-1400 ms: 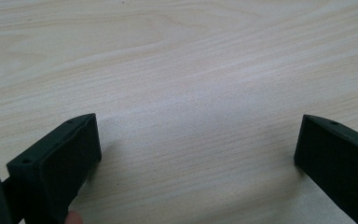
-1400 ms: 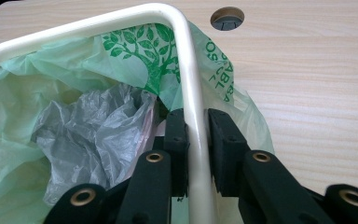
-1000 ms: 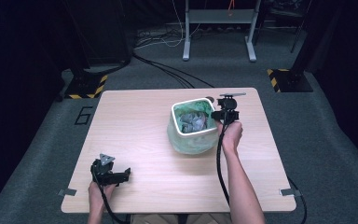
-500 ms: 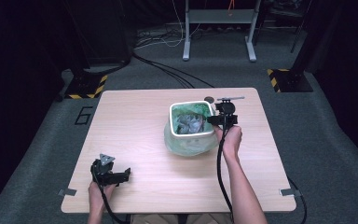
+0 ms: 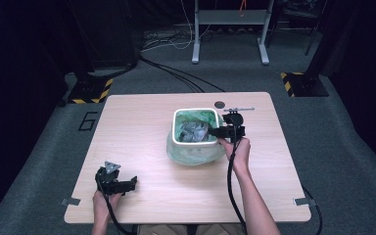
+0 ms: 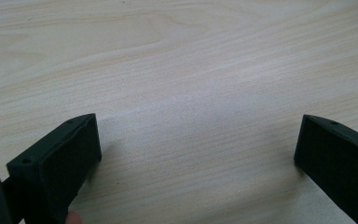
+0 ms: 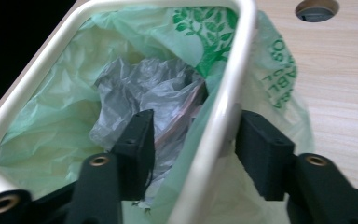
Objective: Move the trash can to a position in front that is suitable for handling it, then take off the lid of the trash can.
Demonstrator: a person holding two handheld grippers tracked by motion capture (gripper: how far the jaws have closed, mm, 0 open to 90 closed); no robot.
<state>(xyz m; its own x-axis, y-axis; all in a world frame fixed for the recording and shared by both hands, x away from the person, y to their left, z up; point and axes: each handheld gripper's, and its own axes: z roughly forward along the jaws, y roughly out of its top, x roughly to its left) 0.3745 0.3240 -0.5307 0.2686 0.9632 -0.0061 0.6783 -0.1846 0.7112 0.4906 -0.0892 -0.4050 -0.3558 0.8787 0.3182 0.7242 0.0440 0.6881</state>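
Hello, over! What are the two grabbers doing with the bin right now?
Right gripper jaws just been opening, straddling the white bin's rim, not pressing. Left gripper open, on bare table. Green bag lines the bin, grey plastic inside. Nothing in the way.

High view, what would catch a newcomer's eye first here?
The white bin lined with a green bag stands mid-table, grey plastic crumpled inside. The right gripper straddles its rim, jaws just opening and clear of it. The left gripper rests open near the table's front-left corner.

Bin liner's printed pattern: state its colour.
Dark green tree print on the pale green plastic bin liner; clearest in the right gripper view.
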